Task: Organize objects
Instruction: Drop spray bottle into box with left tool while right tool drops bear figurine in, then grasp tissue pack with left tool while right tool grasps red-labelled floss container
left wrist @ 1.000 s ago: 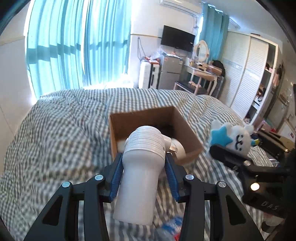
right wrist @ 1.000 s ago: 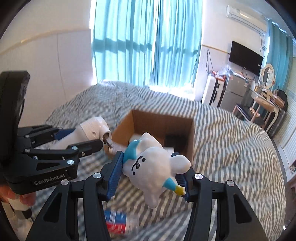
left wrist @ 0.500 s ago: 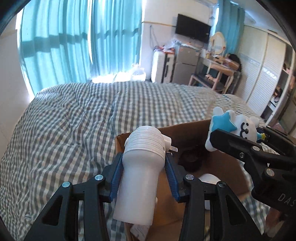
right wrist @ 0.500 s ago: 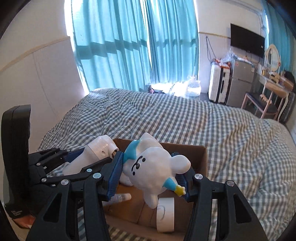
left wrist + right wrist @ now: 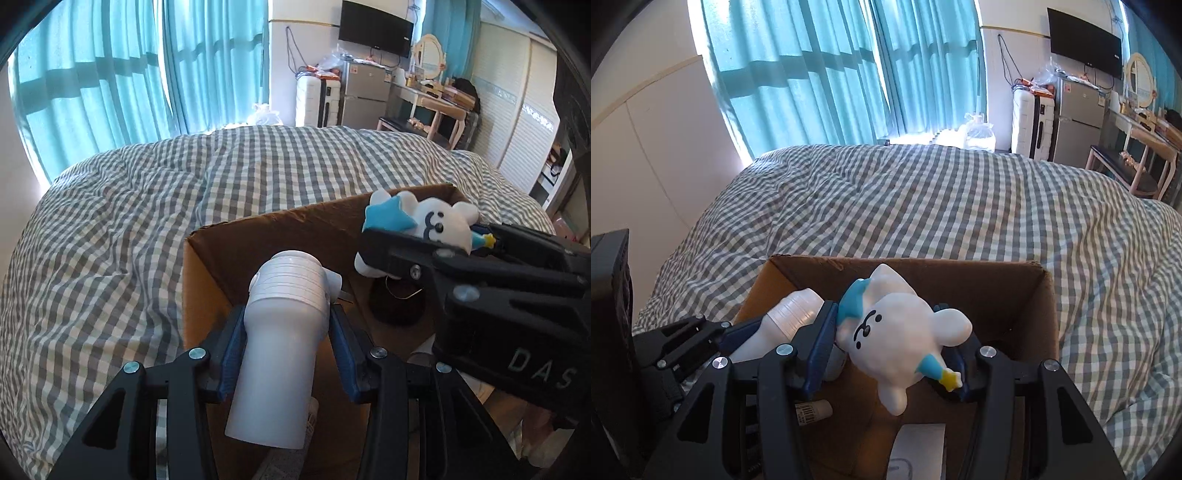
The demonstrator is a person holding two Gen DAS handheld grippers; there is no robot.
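Left wrist view: left gripper (image 5: 286,347) clamped on a white bottle (image 5: 280,354), blue pads pressed to both sides of its body, ribbed cap end pointing forward over the open cardboard box (image 5: 207,266). Box sits on the checked bedspread (image 5: 110,236). Right gripper (image 5: 890,350) clamped on a white and blue plush toy (image 5: 894,332); toy is tilted, star-tipped end at the lower right, and hangs above the box opening near the back wall. Both loads are inside the box outline but look clear of the floor; contact with the contents cannot be confirmed. Box already holds a dark round item (image 5: 399,306) on the floor, a small white tube with a barcode label (image 5: 812,410) and a white piece near the front; what these are cannot be told. Step in hand, by my reading: lower and release into the box. To do it well: keep the two grippers apart, as they sit close side by side; bring each load down toward a bare patch of floor before opening; let the bottle go on its side so it does not topple; open one gripper at a time, then lift straight up to avoid catching the box walls. Risk: bottle landing on the tube.
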